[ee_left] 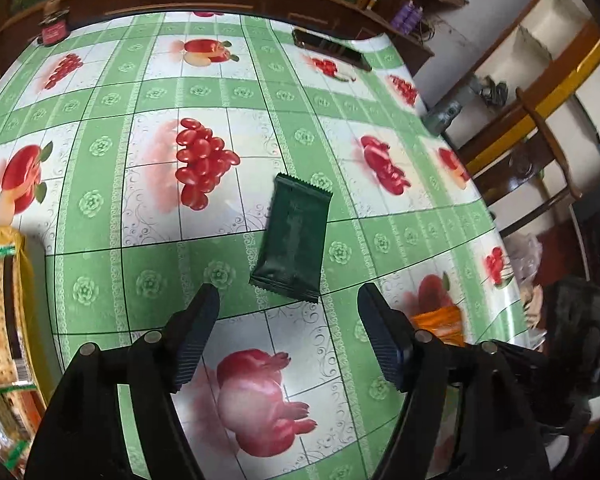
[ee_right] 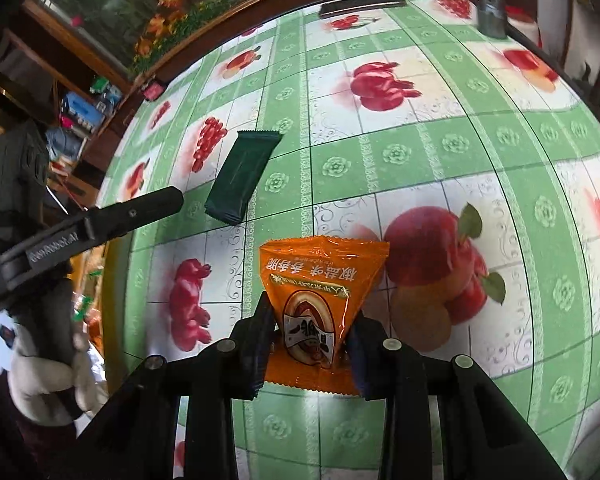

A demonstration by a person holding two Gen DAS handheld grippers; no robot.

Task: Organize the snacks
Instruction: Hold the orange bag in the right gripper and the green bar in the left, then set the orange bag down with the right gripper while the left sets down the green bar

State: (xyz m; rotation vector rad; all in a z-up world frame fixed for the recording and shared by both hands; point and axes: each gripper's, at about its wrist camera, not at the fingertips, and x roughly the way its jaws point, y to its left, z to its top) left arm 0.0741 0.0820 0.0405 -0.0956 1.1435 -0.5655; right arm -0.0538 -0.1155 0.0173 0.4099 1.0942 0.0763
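A dark green snack packet [ee_left: 292, 240] lies flat on the green fruit-print tablecloth [ee_left: 100, 200]. My left gripper [ee_left: 288, 300] is open and empty, its fingertips just short of the packet's near edge. My right gripper [ee_right: 312, 316] is shut on an orange snack bag [ee_right: 320, 280] with Chinese print and holds it above the table. The green packet [ee_right: 242, 176] also shows in the right wrist view, far left of the orange bag, with the left gripper's finger [ee_right: 148, 208] beside it. A corner of the orange bag [ee_left: 440, 320] shows behind my left gripper's right finger.
A yellow cracker package [ee_left: 4, 320] stands at the left edge. A red-lidded jar [ee_left: 54, 26] and a dark flat case [ee_left: 328, 48] sit at the table's far side. A grey bottle [ee_left: 444, 114] stands at the right edge, with a wooden chair [ee_left: 540, 152] beyond.
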